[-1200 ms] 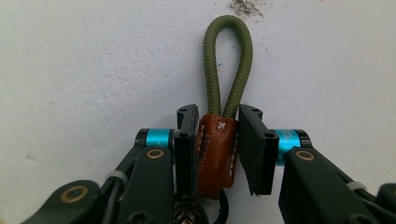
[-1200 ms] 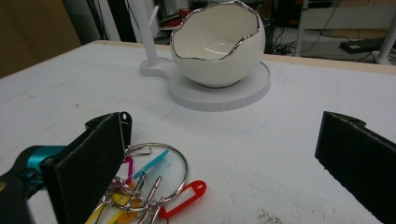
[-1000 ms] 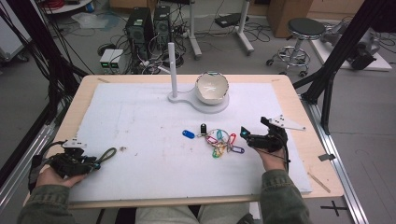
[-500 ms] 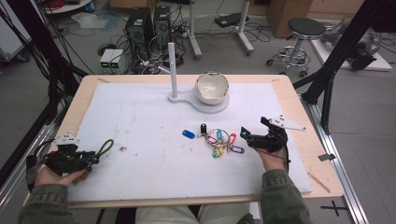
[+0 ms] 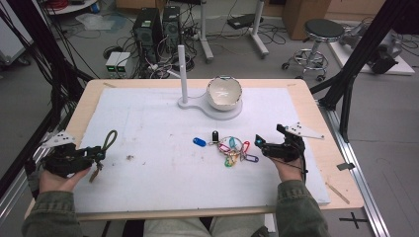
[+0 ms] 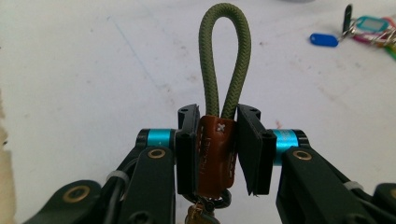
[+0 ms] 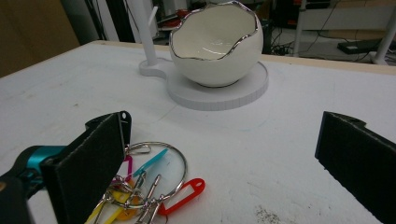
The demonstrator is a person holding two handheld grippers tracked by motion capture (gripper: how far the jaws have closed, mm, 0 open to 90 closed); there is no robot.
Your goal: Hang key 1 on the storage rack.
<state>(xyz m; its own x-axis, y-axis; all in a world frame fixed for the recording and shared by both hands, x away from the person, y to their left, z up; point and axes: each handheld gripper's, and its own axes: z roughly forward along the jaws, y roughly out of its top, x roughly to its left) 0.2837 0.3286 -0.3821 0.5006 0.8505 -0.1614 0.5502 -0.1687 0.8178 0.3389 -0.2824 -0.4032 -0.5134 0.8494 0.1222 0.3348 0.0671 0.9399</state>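
My left gripper [image 6: 217,149] is shut on the brown leather tab [image 6: 214,154] of a keychain, and its olive cord loop [image 6: 224,51] stands up past the jaws. From above, this gripper [image 5: 96,155] is at the mat's near left with the cord loop [image 5: 109,140] sticking out toward the middle. My right gripper [image 7: 226,130] stands open, its left jaw just over a ring of coloured key tags [image 7: 144,182]. In the high view the right gripper [image 5: 269,136] is immediately right of the key tags [image 5: 234,149].
A white shell-shaped bowl [image 5: 225,92] sits on a white stand base [image 5: 197,104] with an upright post [image 5: 183,64] at the back middle. A blue tag [image 5: 199,142] and a black fob [image 5: 215,136] lie left of the ring. A white mat [image 5: 148,113] covers the wooden table.
My left gripper has risen a little off the mat with the cord keychain in it. The right gripper and the key tags have stayed put.
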